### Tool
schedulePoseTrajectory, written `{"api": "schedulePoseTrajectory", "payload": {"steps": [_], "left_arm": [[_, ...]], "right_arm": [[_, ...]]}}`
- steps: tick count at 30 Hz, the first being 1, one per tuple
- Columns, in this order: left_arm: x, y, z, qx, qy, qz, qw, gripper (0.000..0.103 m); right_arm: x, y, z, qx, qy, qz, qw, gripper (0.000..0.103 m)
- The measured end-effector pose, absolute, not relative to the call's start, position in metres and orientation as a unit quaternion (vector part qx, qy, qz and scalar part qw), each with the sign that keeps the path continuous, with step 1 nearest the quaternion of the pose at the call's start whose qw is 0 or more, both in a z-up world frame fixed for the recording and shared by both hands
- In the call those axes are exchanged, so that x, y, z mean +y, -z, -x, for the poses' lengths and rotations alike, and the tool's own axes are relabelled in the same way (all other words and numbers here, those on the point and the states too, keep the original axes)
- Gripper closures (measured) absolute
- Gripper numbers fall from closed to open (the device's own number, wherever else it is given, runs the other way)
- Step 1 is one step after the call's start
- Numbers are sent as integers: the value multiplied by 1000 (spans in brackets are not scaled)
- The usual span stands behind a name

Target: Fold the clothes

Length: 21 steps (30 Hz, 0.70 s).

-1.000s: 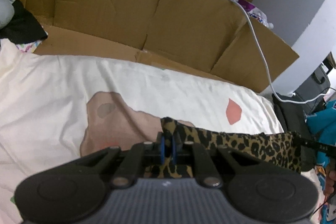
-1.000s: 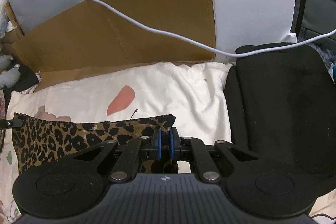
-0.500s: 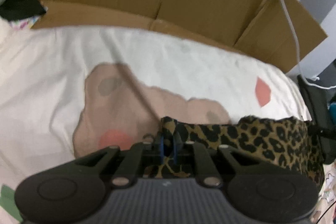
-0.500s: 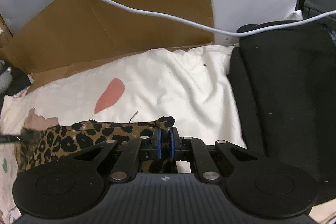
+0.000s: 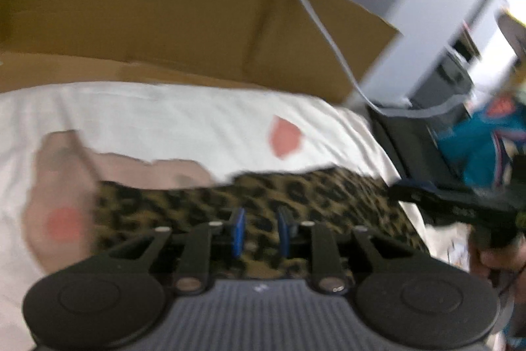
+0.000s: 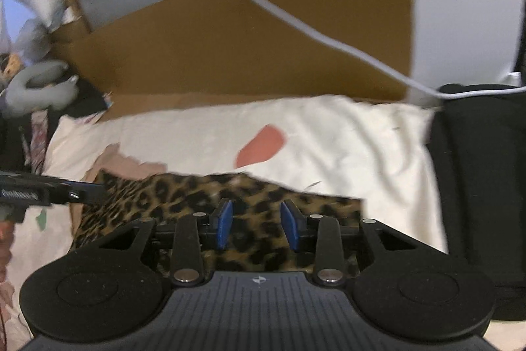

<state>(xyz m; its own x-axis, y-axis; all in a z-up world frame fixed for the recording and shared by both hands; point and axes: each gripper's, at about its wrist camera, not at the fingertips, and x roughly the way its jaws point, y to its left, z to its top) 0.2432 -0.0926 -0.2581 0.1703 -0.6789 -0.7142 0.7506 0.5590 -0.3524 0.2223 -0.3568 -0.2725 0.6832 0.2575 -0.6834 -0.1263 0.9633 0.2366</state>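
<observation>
Leopard-print garment [image 5: 296,199] lies flat on a cream bedsheet [image 5: 184,114], stretched as a band across the near part of the bed; the right wrist view shows the same garment [image 6: 203,196] with its far edge running unevenly across the sheet [image 6: 355,134].

Left claw [image 5: 260,232] — blue pads spread apart, nothing between them, leopard fabric visible through the gap. The claw sits over the garment; whether it touches the cloth cannot be told, as this view is blurred.

Right claw [image 6: 258,227] — blue pads likewise spread wide, with patterned cloth showing between and beneath them, gripping nothing. In the left wrist view the right claw [image 5: 411,191] appears at the garment's right end, with the person's hand [image 5: 499,259] behind it. In the right wrist view the left claw [image 6: 82,188] reaches in at the garment's left end.

Bedsheet carries printed patches: a coral patch [image 5: 284,137] beyond the garment's far edge and a pale pink patch [image 5: 62,186] just beside its left end.

Surroundings: flattened cardboard [image 5: 164,12] stands along the far side of the bed; a white cable [image 6: 322,38] runs across the cardboard; a black cushion [image 6: 480,173] lies against the sheet's right edge; a grey soft toy [image 6: 39,87] sits at far left
</observation>
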Motion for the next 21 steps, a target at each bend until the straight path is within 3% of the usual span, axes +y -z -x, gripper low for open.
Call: {"api": "schedulePoseTrajectory", "payload": {"steps": [11,21], "left_arm": [[-118,287,-251,461,459,-57,757,87],[-131,294,-263,465,445,-65,762,93]], "right_arm": [[-307,298,-256,412,-130,-34,901,64],[-309,308,-273,429,-102,-33,897,74]]}}
